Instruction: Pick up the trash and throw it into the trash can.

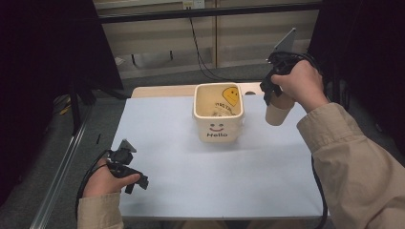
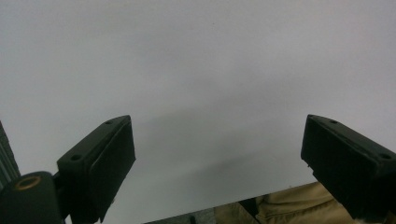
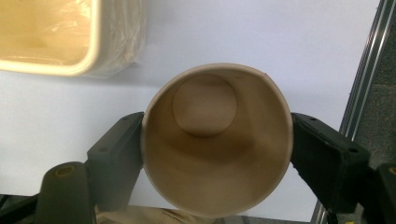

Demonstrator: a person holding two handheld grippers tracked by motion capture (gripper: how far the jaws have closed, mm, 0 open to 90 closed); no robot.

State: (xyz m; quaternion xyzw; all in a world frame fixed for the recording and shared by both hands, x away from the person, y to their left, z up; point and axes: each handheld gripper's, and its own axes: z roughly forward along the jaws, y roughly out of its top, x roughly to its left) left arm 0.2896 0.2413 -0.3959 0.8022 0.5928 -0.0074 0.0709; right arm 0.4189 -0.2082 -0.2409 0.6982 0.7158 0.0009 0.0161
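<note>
One paper cup (image 3: 217, 140) is clamped in the right gripper (image 3: 217, 154) jaws beside one bin (image 1: 218, 113); the left gripper (image 2: 219, 158) jaws gape empty.

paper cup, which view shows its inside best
The right gripper view: it looks straight down into the cup, showing its rim, empty inside and bottom, with the right gripper jaws pressed on both sides. The high view shows just its lower outside under the hand.

Tan long sleeves (image 1: 356, 157) on both arms; black two-jaw left gripper (image 2: 217, 163) and right gripper (image 3: 217, 154) with screw holes, black cables, grey triangular plates.
</note>
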